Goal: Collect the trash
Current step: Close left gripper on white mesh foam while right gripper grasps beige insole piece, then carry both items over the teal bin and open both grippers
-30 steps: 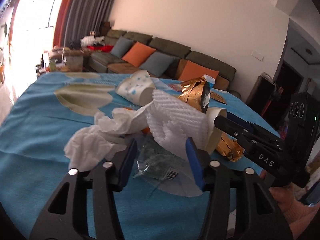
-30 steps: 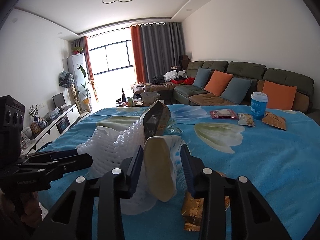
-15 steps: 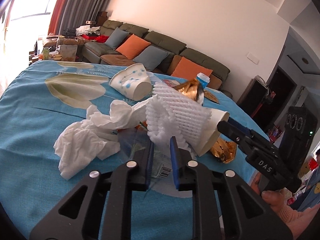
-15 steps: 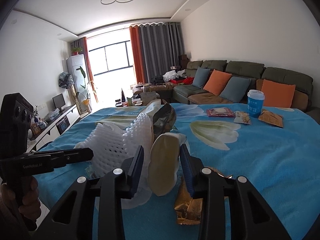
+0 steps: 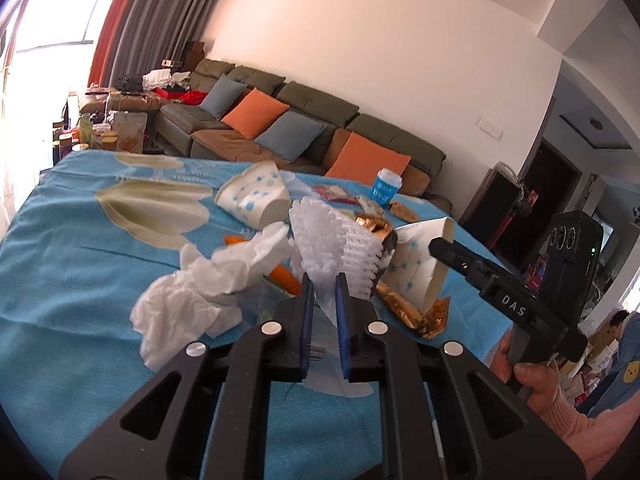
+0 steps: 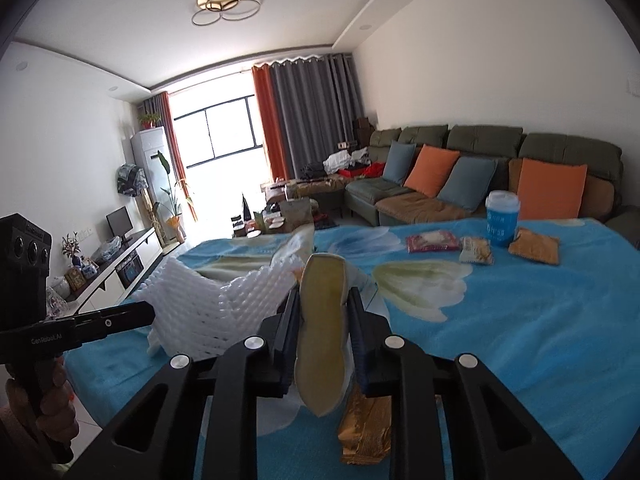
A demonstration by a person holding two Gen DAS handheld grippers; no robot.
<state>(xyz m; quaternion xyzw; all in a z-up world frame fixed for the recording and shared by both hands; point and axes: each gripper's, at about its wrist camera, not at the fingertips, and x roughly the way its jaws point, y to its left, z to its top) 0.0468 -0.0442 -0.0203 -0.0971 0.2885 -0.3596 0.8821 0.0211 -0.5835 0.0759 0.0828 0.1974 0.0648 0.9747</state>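
While both grips look set, neither piece is stiff. White foam net (image 5: 340, 240) sits mid-pile on the blue tablecloth (image 5: 80, 248), pinched at its near edge by the left gripper (image 5: 325, 292); its jaws have just been closing and now clamp the mesh. It's light and springy and likely compresses, so grip deep, not at the fringe. Crushed paper cup (image 6: 322, 320) is clamped by the right gripper (image 6: 323, 312), whose jaws have also just been closing, flattening the wall; it's light but easily creased. Crumpled tissue (image 5: 200, 300) lies at 9 o'clock of the net, gold wrapper (image 5: 416, 308) at 3, second paper cup (image 5: 256, 196) at 11.
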